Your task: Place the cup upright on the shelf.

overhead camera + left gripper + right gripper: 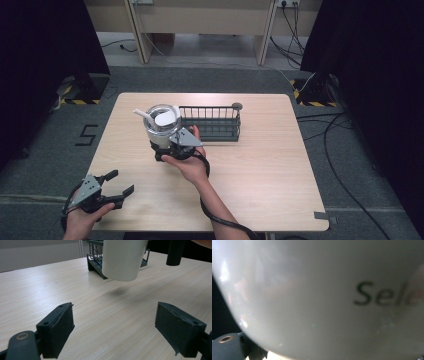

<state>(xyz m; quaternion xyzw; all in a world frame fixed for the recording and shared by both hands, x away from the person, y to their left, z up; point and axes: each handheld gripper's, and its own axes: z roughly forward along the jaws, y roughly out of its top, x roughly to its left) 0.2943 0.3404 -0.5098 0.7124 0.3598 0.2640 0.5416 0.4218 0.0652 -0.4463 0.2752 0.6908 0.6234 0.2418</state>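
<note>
A white cup with dark lettering hangs a little above the wooden table, and its shadow falls on the wood below it. My right gripper is shut on its lower side, coming in from the near side. Something white sticks out of the cup's mouth. The cup's wall sits right against the camera in the right gripper view. In the left gripper view the cup floats ahead, just in front of the rack. My left gripper rests near the table's front left corner, open, with nothing between its jaws.
A black wire rack stands just right of the cup at mid-table; it appears again behind the cup. Cables trail on the grey floor to the right of the table.
</note>
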